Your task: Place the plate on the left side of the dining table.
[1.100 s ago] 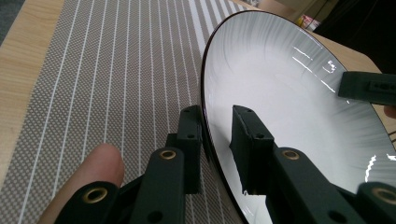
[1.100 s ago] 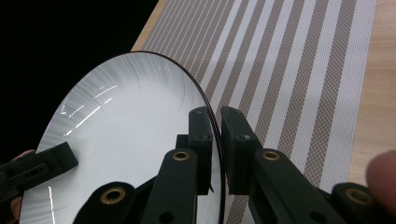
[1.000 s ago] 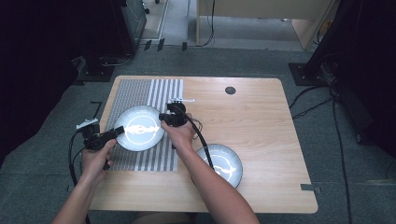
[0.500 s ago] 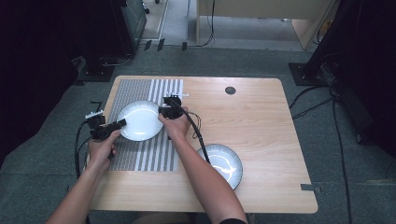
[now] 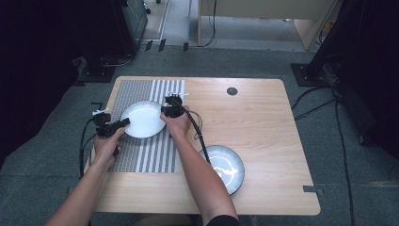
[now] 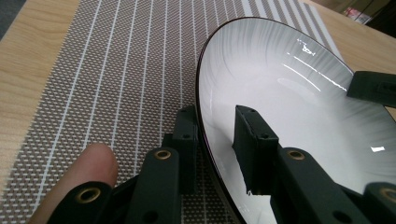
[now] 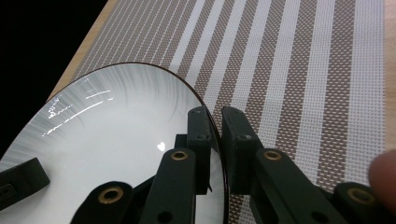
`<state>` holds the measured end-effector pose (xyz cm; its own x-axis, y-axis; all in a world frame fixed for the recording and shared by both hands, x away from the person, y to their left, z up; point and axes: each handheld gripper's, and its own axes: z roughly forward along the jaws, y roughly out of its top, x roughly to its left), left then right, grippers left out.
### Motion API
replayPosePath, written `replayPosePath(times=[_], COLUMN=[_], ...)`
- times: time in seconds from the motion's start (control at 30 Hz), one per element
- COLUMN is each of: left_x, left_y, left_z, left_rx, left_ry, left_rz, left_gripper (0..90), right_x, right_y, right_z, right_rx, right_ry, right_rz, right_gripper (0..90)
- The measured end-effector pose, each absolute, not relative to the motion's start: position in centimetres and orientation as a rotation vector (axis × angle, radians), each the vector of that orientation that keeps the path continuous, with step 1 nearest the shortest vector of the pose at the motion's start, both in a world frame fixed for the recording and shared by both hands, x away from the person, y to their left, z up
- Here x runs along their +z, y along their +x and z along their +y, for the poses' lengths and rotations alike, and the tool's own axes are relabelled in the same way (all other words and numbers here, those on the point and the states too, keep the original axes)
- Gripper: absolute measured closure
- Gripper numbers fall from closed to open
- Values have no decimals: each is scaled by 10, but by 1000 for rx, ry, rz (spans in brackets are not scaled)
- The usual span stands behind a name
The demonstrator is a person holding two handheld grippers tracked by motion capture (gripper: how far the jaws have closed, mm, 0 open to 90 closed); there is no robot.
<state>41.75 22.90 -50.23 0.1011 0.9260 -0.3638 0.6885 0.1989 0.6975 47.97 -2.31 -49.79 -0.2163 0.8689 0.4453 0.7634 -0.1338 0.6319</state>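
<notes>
We hold the white plate over the striped placemat, left gripper and right gripper each clenched on opposite rims, which keeps it level. Whether it rests on the mat, we cannot tell. A second plate sits well apart.

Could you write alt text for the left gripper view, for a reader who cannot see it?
The left gripper has its two black jaws closed on the near rim of a white plate, one jaw inside and one outside. The plate sits over a grey striped placemat on a wooden table; a fingertip shows at lower left.
</notes>
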Motion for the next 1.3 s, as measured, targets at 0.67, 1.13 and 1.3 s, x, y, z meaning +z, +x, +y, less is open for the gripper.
replayPosePath(times=[0.67, 1.13, 1.3], left_x=[-511, -505, -497], left_y=[427, 420, 415], left_z=[233, 236, 232], left_rx=[306, 316, 339], left_ry=[1530, 1595, 1618], left_rz=[1686, 1652, 1645], left_gripper=[708, 602, 481], right_x=[-505, -487, -480], right_y=[493, 496, 491], right_z=[-18, -31, -35], right_rx=[1339, 1360, 1327], right_ry=[1889, 1868, 1749], right_rz=[1921, 1955, 2022], right_gripper=[798, 570, 512])
